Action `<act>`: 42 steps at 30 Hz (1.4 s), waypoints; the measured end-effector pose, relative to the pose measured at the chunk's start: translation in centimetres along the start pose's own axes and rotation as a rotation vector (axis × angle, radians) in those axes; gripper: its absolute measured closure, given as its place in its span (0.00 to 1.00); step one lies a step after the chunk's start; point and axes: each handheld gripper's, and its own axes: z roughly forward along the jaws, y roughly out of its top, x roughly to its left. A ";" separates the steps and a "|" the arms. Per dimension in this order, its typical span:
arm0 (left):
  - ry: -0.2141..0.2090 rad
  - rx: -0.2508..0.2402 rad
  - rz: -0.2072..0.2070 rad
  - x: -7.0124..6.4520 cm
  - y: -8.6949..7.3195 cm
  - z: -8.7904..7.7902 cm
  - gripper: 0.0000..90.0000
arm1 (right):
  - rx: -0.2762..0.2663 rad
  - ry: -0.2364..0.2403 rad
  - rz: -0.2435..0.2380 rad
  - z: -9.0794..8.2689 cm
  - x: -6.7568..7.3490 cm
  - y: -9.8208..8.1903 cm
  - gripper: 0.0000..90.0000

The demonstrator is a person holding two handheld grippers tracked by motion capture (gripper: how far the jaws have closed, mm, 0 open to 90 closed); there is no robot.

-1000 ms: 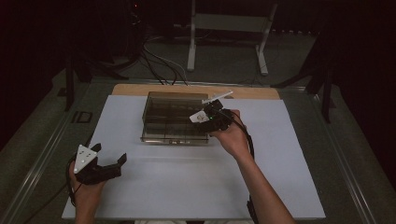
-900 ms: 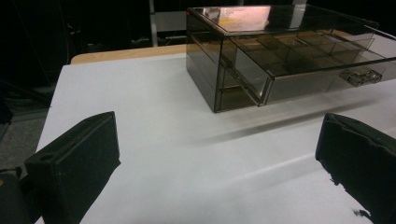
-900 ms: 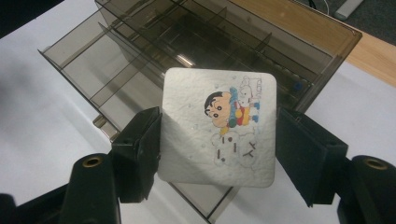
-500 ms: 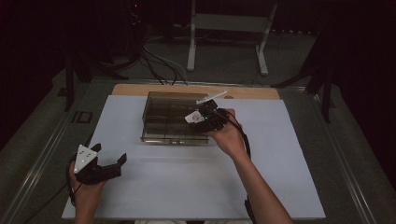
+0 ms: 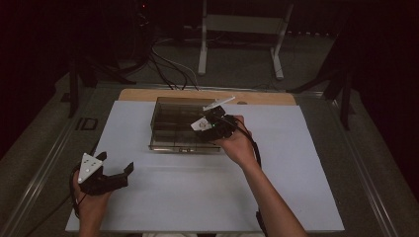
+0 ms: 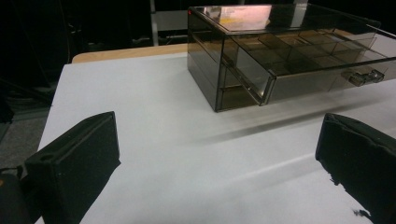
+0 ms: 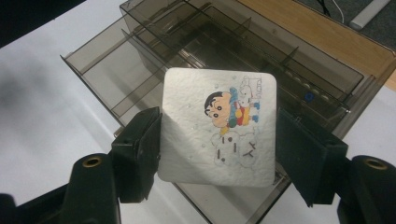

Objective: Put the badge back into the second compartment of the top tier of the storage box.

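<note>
the right gripper pinched a card by its two side edges, jaws pressed on it, just above the open drawer of the box. the card was a square w/ rounded corners, white, matte, w/ a faintly pebbled, papery face and a small colour cartoon print plus a few printed marks. in the high view it showed as a pale slab over the box's right side, near the back. the box was smoky brown see-through plastic, low and rectangular, hard and glossy, w/ thin dividers cutting it into small compartments; the drawer front had a clear little handle. the left gripper sat well apart at the table's near left corner, jaws spread wide w/ nothing between them; jaws were chunky matte black blocks. the surface was a smooth white sheet on a table, w/ a tan wood strip along the far edge. the room behind was dark: grey floor, loose cables, a pale metal stand.
</note>
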 end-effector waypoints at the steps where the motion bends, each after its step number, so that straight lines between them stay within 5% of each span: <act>1: 0.000 0.000 0.001 0.0 0.0 0.0 0.01 | -0.001 0.002 -0.002 0.0 0.0 0.0 0.37; 42: 0.003 -0.002 0.000 0.1 0.0 -0.1 0.01 | -0.005 0.063 -0.064 2.1 2.0 0.7 0.37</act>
